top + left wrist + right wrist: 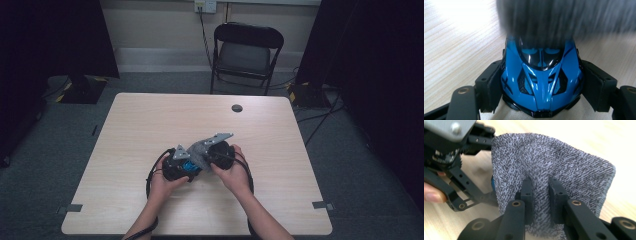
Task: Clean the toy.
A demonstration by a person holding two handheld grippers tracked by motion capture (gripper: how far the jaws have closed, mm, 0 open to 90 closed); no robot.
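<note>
A glossy blue toy car [541, 82] sits between the black pads [494, 85] of my left gripper [542, 77], which is shut on its sides just above the wooden table [454, 50]. A blurred grey cloth [564, 17] lies over the car's far end. My right gripper [540, 183] is shut on that speckled grey cloth [574, 170], pinching a fold of it. The left gripper [449, 157] is close by at upper left, and a sliver of the car [492, 183] shows beside the cloth. In the high view both grippers [184, 169] [207, 155] meet at the table's middle, with the cloth [200, 149] over the car [190, 165].
The light wooden table [150, 115] has a round cable hole [237, 108] near its far edge. A black folding chair [247, 50] stands behind it. Dark screens flank both sides, and cables run on the floor at the right.
</note>
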